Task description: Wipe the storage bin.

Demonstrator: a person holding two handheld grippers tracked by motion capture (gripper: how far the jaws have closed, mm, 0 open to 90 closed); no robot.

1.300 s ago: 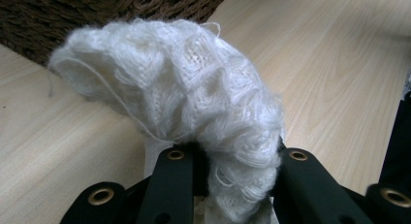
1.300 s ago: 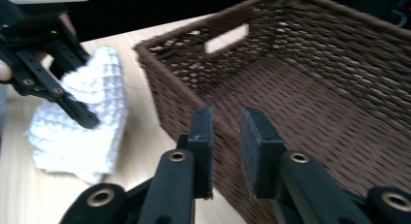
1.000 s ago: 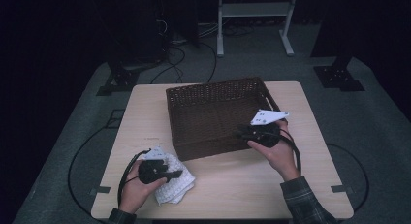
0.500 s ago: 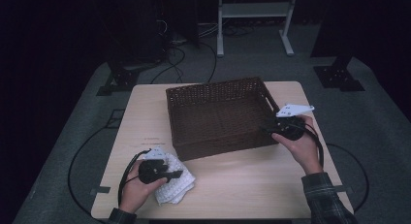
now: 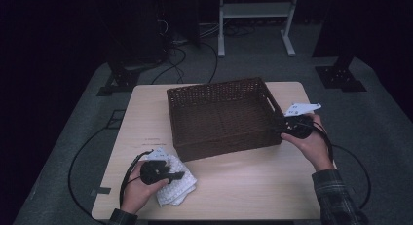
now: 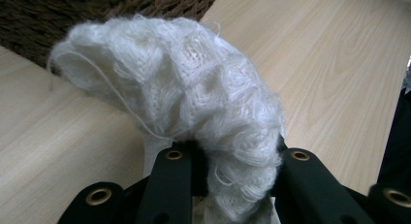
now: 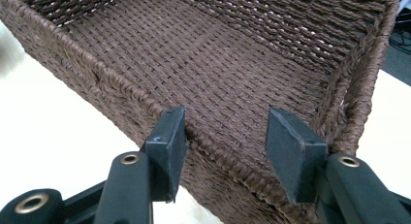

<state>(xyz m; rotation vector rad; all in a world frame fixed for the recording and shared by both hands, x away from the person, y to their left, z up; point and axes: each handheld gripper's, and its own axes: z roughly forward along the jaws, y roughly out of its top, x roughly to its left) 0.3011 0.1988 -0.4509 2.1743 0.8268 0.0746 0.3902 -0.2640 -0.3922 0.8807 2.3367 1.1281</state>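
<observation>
Pinching the white knit cloth (image 6: 194, 98) in our left gripper (image 5: 171, 176), we next lift it into the basket (image 5: 220, 86), right gripper (image 7: 225, 151) just opened empty at its rim.

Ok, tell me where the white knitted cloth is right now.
In the high view the white knitted cloth lies at the table's near-left corner, just in front of the wicker basket, pinched in the left gripper.

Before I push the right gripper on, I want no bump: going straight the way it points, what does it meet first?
Most likely the wicker basket: the right gripper has open jaws straddling its near rim, apparently not yet touching.
</observation>
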